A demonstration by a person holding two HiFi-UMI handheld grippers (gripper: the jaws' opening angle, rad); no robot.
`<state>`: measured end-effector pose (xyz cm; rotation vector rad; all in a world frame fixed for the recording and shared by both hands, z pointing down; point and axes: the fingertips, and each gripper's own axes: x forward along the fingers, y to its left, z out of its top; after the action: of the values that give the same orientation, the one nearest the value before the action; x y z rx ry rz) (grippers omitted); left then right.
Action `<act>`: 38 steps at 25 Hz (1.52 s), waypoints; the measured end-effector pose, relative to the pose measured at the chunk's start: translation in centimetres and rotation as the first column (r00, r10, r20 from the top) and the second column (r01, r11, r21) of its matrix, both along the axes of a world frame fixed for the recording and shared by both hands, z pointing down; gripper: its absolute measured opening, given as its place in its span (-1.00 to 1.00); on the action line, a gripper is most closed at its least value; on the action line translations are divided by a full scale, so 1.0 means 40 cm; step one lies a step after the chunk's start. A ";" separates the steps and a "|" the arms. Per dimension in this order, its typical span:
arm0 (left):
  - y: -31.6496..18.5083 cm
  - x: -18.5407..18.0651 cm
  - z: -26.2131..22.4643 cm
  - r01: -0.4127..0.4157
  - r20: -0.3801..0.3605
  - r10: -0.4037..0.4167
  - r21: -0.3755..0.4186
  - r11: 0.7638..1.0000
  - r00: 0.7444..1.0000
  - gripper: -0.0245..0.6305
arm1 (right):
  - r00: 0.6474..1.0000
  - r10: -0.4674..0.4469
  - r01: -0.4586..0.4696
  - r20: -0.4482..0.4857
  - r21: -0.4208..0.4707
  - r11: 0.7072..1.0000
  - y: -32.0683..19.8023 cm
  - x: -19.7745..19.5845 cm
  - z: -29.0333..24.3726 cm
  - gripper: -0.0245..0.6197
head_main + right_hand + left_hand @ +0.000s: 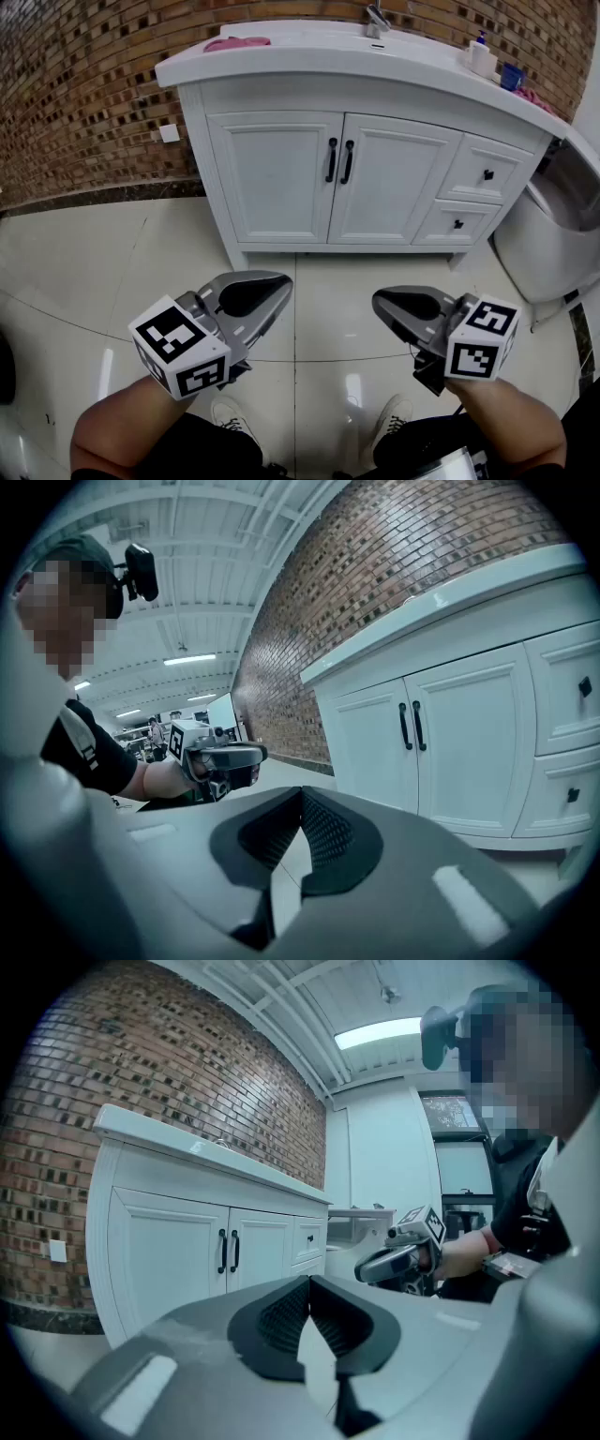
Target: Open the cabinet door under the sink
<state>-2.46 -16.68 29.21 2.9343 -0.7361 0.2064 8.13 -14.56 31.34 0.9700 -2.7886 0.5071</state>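
Observation:
The white sink cabinet stands against the brick wall, and both its doors are closed. Two black vertical handles sit side by side at the middle seam; they also show in the left gripper view and the right gripper view. My left gripper hovers over the floor in front of the left door, shut and empty. My right gripper is level with it below the right door, also shut with nothing in it. Both are well short of the handles.
Two small drawers with black knobs fill the cabinet's right side. A white toilet stands close on the right. On the counter are a pink cloth, a tap, a soap bottle and a blue cup. My shoes are on glossy tile.

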 end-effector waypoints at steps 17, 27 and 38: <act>-0.199 0.004 -0.012 0.154 0.007 -0.155 0.112 0.982 0.988 -0.89 | 1.000 -0.011 0.010 0.021 0.033 0.999 -0.028 -0.014 -0.031 -0.90; -0.455 0.094 -0.028 0.197 -0.010 -0.198 0.151 0.969 0.980 -0.68 | 0.998 0.026 -0.030 0.049 0.081 0.996 -0.074 0.000 -0.080 -0.90; -0.690 0.212 0.048 0.274 0.052 -0.284 0.147 0.950 0.957 -0.54 | 0.998 0.021 -0.025 0.055 0.075 0.997 -0.110 0.044 -0.066 -0.90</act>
<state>6.03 -44.27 31.12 2.9145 -1.2111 0.2452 9.90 -18.95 28.71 1.0201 -2.8667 0.4401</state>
